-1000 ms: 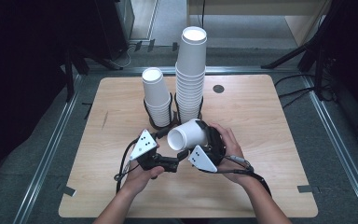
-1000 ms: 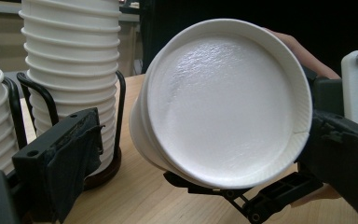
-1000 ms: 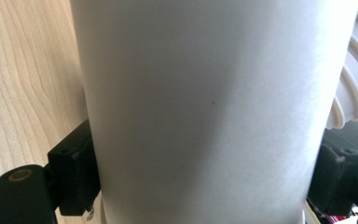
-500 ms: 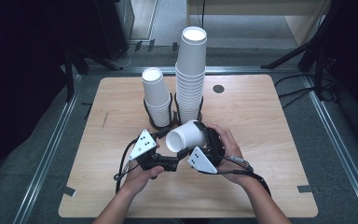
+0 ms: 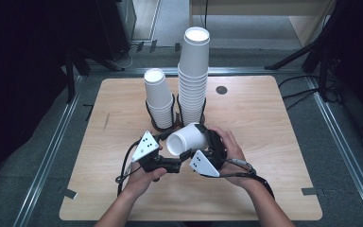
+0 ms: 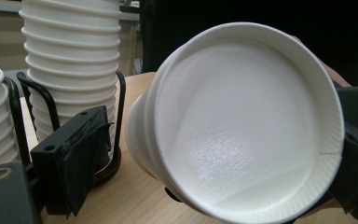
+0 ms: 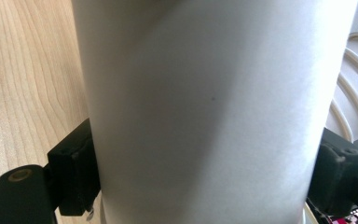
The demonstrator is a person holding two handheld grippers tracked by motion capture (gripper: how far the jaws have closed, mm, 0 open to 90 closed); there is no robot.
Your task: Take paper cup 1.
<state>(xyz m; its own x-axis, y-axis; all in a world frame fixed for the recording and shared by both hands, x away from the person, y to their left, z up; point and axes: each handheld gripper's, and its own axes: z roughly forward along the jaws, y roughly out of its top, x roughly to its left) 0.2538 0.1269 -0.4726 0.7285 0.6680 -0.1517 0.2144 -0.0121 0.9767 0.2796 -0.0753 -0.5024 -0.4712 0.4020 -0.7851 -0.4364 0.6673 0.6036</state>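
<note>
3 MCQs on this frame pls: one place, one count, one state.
1. Where is the taller stack of paper cups relative to the shorter stack in the high view?
A. To its right
B. To its left
C. Lying flat in front of it

2. How many cup stacks stand in black wire holders on the wooden table?
A. One
B. Two
C. Four

3. What is the right gripper doing?
A. Hanging open above the stacks
B. Clamped on the paper cup
C. Resting on the table with nothing in it

Answers:
1 A, the tall stack stands right of the short one.
2 B, two stacks stand side by side, each in a holder.
3 B, in the right gripper view its jaws press both sides of the cup wall.
</note>
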